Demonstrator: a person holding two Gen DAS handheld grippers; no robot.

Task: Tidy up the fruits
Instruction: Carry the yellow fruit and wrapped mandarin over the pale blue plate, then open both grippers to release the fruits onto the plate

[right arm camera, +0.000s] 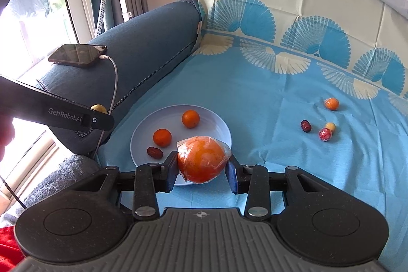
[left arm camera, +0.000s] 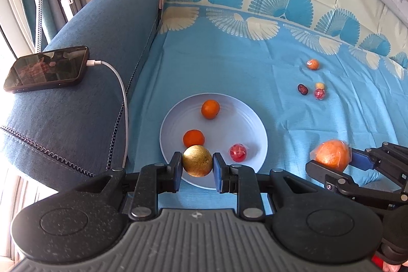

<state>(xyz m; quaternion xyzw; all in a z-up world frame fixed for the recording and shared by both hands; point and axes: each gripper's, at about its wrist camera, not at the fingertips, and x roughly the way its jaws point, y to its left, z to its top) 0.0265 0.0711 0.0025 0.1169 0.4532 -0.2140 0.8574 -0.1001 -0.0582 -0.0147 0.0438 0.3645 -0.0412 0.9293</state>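
Both tongs [left arm camera: 196, 171] [right arm camera: 202, 171] clamp fruit above plate [left arm camera: 244, 119].

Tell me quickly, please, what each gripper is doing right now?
Left gripper: closed on the golden fruit, above the plate.
Right gripper: closed on the plastic-wrapped orange.

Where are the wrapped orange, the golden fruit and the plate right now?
wrapped orange [right arm camera: 201, 159]: right wrist view, middle of its plastic-covered front.
golden fruit [left arm camera: 197, 161]: left wrist view, centre of its golden skin.
plate [left arm camera: 244, 116]: left wrist view, bare surface on its far right side.
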